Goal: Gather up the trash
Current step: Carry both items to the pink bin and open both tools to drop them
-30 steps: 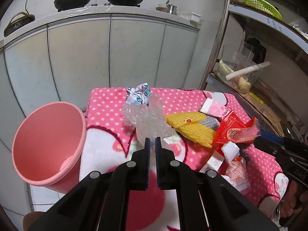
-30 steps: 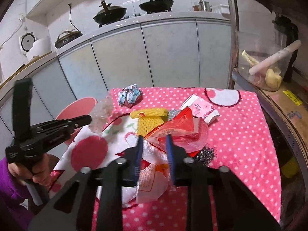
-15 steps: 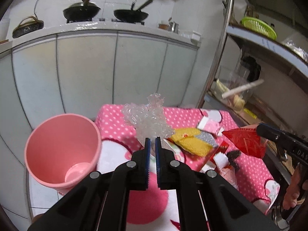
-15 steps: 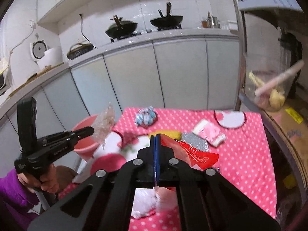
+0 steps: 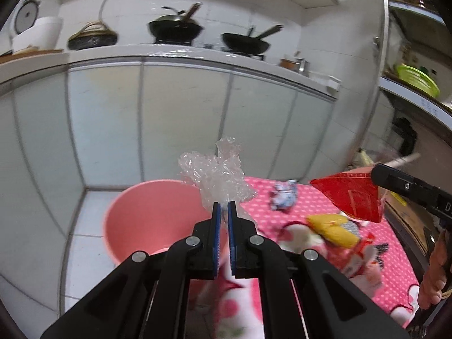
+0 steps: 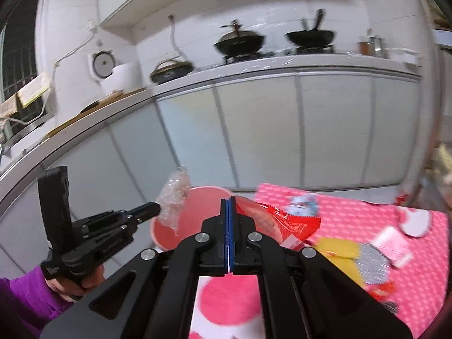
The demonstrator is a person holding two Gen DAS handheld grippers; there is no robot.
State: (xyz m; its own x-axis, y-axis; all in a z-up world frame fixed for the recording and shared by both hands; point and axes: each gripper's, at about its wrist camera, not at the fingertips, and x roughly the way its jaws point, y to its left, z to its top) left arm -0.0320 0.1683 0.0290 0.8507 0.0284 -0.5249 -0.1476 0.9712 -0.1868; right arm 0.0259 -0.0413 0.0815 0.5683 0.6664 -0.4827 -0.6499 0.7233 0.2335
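Each fisheye looks forward along its own fingers, raised above the pink dotted table (image 5: 308,197) and facing the counter cabinets (image 6: 282,130). Both share the pink bin (image 5: 147,214) (nearer in the left view) and the woks (image 6: 309,37).

We see a home kitchen: two woks (image 5: 175,30) on a stove, rice cooker (image 6: 120,77), tiled wall (image 5: 325,36), pale cabinets (image 5: 183,118).

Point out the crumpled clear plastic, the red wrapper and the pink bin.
crumpled clear plastic (image 5: 219,173): left wrist view, middle of the wad above the fingertips.
red wrapper (image 5: 350,193): left wrist view, centre of its flat red face.
pink bin (image 5: 152,214): left wrist view, inner wall below the rim.
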